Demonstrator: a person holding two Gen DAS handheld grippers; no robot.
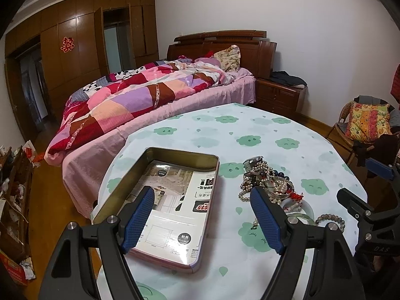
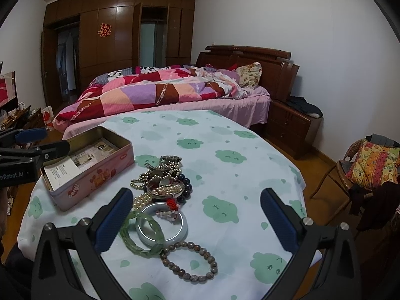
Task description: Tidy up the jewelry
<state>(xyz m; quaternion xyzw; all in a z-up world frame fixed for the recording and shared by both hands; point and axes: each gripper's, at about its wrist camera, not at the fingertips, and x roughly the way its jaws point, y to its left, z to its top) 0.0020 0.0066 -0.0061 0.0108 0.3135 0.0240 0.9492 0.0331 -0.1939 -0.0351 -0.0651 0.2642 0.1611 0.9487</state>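
Note:
A pile of jewelry (image 2: pixel 163 182) lies mid-table: pearl strands, dark beads, a watch. In front of it sit a pale jade bangle (image 2: pixel 162 227), a green bangle (image 2: pixel 140 237) and a brown bead bracelet (image 2: pixel 190 260). An open pink tin (image 2: pixel 100 175) lined with printed paper stands to the left. My left gripper (image 1: pixel 202 210) is open, its left finger over the tin (image 1: pixel 160 200), its right finger beside the jewelry pile (image 1: pixel 265 177). My right gripper (image 2: pixel 197 212) is open, hovering over the bangles with nothing held.
The round table (image 2: pixel 225 150) wears a white cloth with green cloud prints. A bed with a patchwork quilt (image 2: pixel 162 87) stands just behind it. A wicker chair with a cushion (image 2: pixel 370 165) is at the right, a nightstand (image 2: pixel 292 125) beyond.

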